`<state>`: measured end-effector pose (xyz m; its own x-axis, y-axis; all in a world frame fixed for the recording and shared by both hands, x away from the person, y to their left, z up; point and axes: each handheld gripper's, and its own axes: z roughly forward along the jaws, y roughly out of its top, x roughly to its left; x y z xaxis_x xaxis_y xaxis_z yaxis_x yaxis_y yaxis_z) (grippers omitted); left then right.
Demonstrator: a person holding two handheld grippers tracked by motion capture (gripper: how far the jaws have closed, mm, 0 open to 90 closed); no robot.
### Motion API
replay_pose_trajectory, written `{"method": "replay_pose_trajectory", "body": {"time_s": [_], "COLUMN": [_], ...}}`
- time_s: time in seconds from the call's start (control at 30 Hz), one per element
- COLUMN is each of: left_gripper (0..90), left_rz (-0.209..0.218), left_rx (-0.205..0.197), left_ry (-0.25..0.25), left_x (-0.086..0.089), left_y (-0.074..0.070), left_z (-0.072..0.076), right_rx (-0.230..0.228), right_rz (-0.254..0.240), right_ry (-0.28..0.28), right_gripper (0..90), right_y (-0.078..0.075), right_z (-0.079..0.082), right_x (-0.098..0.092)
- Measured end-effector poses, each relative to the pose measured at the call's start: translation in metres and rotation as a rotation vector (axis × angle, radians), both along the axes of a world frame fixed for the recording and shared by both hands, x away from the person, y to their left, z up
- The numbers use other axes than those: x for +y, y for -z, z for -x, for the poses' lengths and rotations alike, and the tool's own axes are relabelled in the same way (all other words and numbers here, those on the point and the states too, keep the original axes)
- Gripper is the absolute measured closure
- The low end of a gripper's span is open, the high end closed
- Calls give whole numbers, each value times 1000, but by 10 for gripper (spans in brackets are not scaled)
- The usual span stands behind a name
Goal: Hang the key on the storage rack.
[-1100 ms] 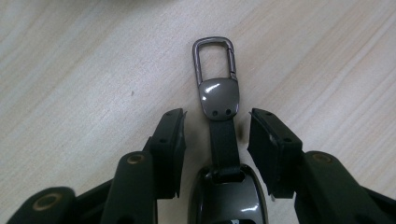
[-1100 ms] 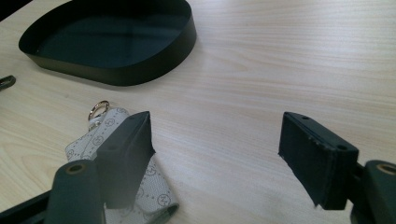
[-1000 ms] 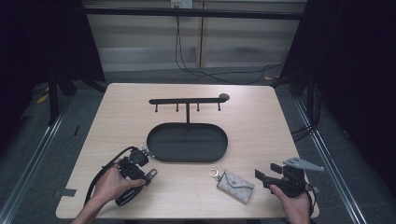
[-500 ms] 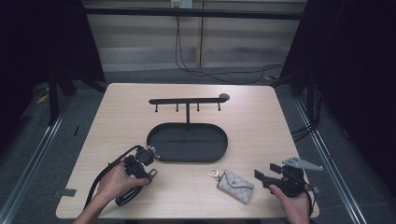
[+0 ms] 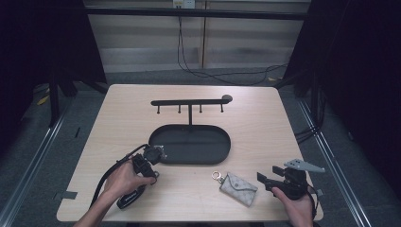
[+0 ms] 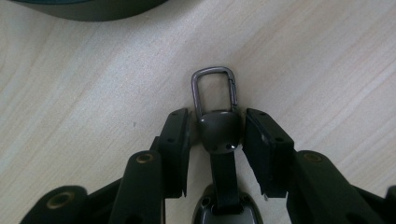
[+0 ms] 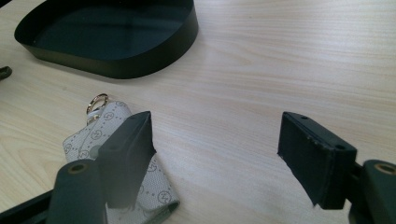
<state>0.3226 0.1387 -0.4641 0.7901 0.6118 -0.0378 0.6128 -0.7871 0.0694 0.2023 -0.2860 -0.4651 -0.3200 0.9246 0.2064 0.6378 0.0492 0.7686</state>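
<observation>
Two grippers low over the table (image 5: pixel 265 118), one at a key fob, one beside a pouch

The left gripper (image 6: pixel 215 128) has its jaws closing around a key fob (image 6: pixel 218 133) lying just before the tray (image 5: pixel 189 144), small gaps either side; the right gripper (image 7: pixel 219 140) is spread wide, the pouch (image 7: pixel 88 144) beside its left jaw

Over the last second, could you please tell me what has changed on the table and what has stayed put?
Very little has changed. The left gripper has shifted slightly by the near-left rim of the black oval tray; its fingers sit either side of a metal clasp lying on the wood. The right gripper stays open beside the grey key pouch, which has not moved. The hook rack is unchanged too.
</observation>
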Motion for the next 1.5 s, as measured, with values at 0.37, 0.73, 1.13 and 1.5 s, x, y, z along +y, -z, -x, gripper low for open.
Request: {"method": "replay_pose_trajectory", "body": {"time_s": [0.37, 0.73, 1.13, 1.5], "left_gripper": [704, 705, 707, 708], "left_rz": [-16, 3, 30, 55], "left_rx": [11, 22, -17, -24], "left_ry": [3, 37, 33, 37], "left_x": [-6, -2, 5, 14], "left_y": [-1, -1, -15, -35], "left_z": [-2, -2, 1, -1], "right_rx": [2, 1, -1, 1], "right_rz": [5, -1, 0, -2], "right_ry": [-4, -6, 1, 6], "right_gripper": [267, 266, 261, 260], "right_y": [0, 0, 0, 1], "right_z": [0, 0, 0, 0], "right_x": [0, 0, 0, -1]}}
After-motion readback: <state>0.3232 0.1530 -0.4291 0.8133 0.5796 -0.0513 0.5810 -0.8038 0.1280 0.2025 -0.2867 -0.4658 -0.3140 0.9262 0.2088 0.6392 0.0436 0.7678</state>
